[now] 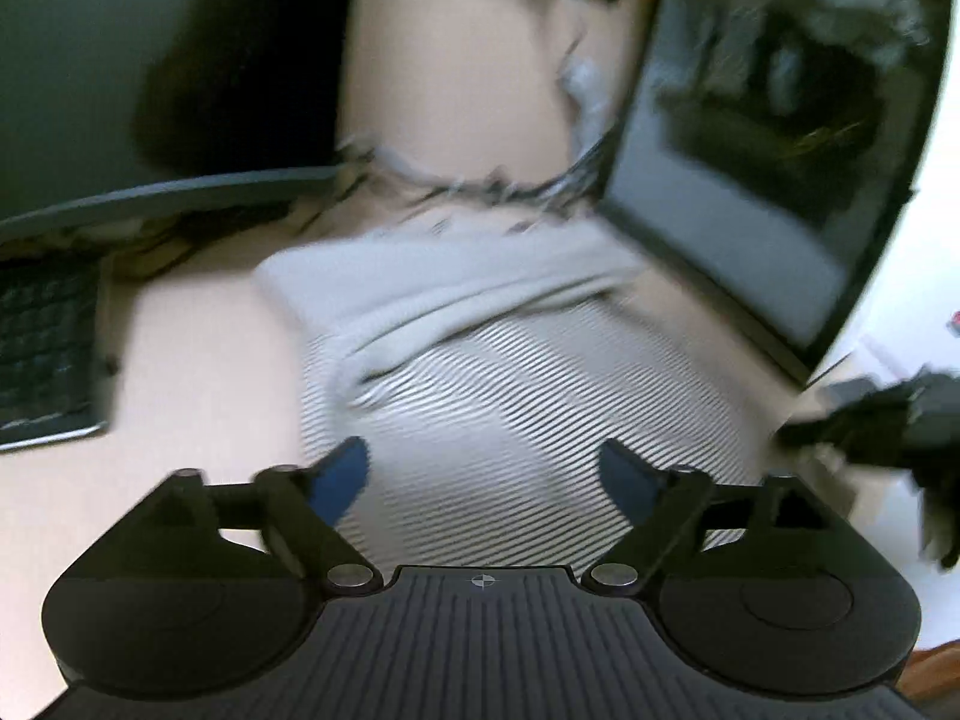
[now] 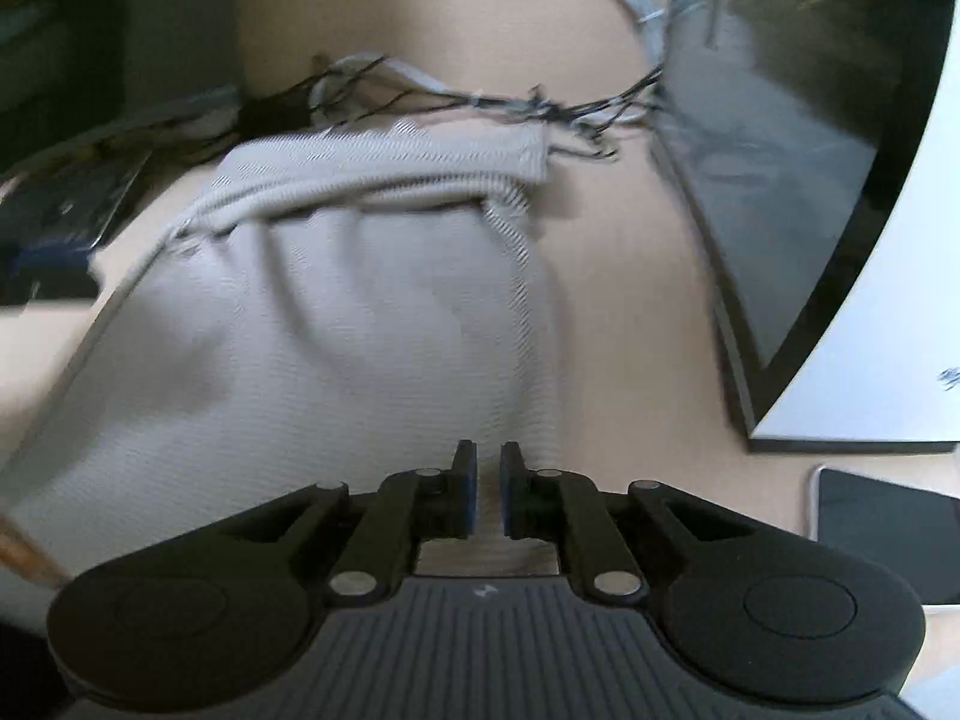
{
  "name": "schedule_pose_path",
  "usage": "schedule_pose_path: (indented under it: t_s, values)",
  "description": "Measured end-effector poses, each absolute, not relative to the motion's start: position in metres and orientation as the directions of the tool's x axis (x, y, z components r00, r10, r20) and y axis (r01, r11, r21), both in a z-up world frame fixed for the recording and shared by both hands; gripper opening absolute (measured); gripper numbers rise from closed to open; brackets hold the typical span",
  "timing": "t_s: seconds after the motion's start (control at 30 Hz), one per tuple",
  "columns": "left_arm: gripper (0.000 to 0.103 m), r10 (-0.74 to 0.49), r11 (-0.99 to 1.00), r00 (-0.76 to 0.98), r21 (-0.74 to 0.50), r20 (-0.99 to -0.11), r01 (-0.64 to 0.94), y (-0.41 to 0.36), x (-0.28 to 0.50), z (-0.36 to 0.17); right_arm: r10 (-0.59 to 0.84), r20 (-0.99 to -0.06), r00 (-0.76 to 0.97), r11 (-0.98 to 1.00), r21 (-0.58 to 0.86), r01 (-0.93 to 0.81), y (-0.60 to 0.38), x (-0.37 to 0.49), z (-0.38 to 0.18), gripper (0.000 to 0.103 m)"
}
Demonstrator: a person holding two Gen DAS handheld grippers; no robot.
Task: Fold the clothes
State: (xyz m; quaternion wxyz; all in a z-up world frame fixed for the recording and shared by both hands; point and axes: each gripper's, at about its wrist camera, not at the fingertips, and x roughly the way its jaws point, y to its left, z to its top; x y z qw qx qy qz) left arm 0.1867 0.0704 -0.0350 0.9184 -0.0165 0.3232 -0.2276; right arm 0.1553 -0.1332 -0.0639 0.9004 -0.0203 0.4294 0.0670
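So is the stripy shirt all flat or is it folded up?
Partly folded. The shirt has its far end doubled back into a thick rolled band, and the near part lies spread on the desk.

The left gripper (image 1: 483, 471) points downward at a slant, its two blue-padded fingers (image 1: 345, 477) spread wide apart with nothing pinched between them. The right gripper (image 2: 488, 483) tilts down more steeply, its fingers (image 2: 465, 480) drawn almost together so that only a narrow slit shows between the pads; whether anything is caught in that slit cannot be told.
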Motion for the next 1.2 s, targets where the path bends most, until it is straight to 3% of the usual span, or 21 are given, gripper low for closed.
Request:
schedule_pose_path:
  t_s: [0.13, 0.33, 0.47, 0.53, 0.6, 0.83, 1.03, 1.2]
  values:
    - [0.095, -0.377, 0.92, 0.732, -0.138, -0.568, 0.366, 0.042, 0.185, -0.044, 0.149, -0.79, 0.595, 0.98, 0.038, -0.195, -0.141, 0.14, -0.069, 0.008]
    - [0.094, -0.308, 0.937, 0.628, -0.113, -0.715, 0.33, 0.03, 0.179, -0.076, 0.212, -0.816, 0.538, 0.961, 0.073, -0.268, -0.15, 0.12, -0.065, 0.008]
    - [0.095, -0.298, 0.921, 0.626, -0.045, -0.721, 0.386, 0.029, 0.156, -0.08, 0.254, -0.774, 0.58, 0.955, 0.106, -0.277, -0.148, 0.147, -0.046, 0.009]
    - [0.095, -0.312, 0.918, 0.604, -0.067, -0.733, 0.392, 0.035, 0.153, -0.077, 0.272, -0.748, 0.606, 0.953, 0.119, -0.28, -0.147, 0.163, -0.037, 0.013]
    - [0.095, -0.327, 0.914, 0.582, -0.094, -0.745, 0.394, 0.04, 0.153, -0.074, 0.266, -0.7, 0.663, 0.956, 0.105, -0.272, -0.139, 0.197, -0.028, 0.024]
    - [0.095, -0.368, 0.916, 0.558, -0.189, -0.743, 0.353, 0.066, 0.16, -0.051, 0.293, -0.597, 0.747, 0.952, 0.113, -0.283, -0.098, 0.316, -0.02, 0.024]
    - [0.095, -0.316, 0.946, 0.669, -0.172, -0.672, 0.275, 0.098, 0.184, -0.011, 0.206, -0.692, 0.692, 0.976, 0.097, -0.194, -0.087, 0.393, -0.06, 0.026]
    - [0.102, -0.217, 0.966, 0.677, -0.253, -0.703, 0.047, 0.146, 0.208, -0.01, 0.201, -0.726, 0.658, 0.979, 0.123, -0.163, -0.086, 0.414, -0.064, 0.026]
